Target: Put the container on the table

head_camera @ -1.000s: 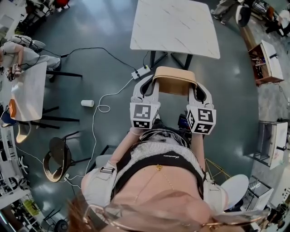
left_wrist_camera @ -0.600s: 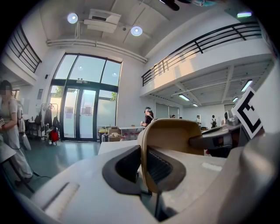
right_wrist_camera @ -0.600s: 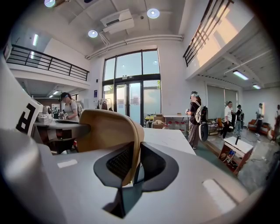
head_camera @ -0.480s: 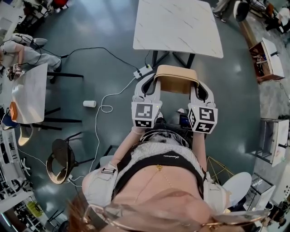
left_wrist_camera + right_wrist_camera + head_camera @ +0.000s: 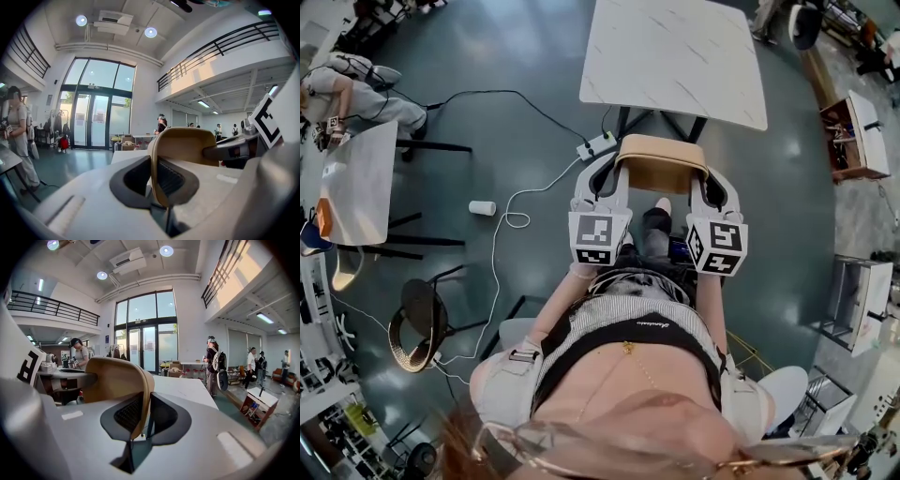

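I hold the tan container (image 5: pixel 661 167) in mid-air, just near of the marble desk (image 5: pixel 675 56), my left tool (image 5: pixel 607 178) and right tool (image 5: pixel 712 187) each pinching a side wall. Best, I judge, to move both forward level and lower together.

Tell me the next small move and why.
Probably carry the container forward over the table: the left gripper and right gripper each clamp its rim, and it hangs above the floor, short of the table's near edge.
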Motion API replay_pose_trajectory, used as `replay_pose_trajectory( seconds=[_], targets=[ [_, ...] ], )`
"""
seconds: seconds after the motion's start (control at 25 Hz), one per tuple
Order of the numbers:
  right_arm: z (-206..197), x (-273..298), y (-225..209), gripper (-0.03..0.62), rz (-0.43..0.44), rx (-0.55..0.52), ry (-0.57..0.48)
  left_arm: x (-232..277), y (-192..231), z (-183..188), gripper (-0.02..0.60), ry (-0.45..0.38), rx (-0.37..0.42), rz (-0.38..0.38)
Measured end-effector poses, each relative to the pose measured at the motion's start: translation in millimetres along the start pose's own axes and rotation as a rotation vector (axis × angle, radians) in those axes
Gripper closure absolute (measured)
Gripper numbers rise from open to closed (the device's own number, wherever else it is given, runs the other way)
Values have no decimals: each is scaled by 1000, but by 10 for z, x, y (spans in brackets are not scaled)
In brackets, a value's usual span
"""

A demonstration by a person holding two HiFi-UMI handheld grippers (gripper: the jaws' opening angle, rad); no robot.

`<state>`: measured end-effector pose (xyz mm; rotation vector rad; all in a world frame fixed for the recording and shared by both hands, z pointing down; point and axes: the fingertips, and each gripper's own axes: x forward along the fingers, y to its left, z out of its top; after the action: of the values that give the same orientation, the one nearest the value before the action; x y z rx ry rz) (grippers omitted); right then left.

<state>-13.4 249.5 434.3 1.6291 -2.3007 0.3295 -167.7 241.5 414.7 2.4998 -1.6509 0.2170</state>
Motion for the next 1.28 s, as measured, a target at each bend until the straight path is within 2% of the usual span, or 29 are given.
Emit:
replay_pose_trajectory(
  seconds=[0.28,0.84,1.28],
  targets=[
    [130,357,-181,533,31,-8,9,344,97,23,558,24,-8,26],
    [453,1005,-875,534,43,5,-2,1306,52,303,558,31,13,28],
    [595,1256,-1220,536,70,6,-5,1693,-41,437,558,25,4,54]
  ],
)
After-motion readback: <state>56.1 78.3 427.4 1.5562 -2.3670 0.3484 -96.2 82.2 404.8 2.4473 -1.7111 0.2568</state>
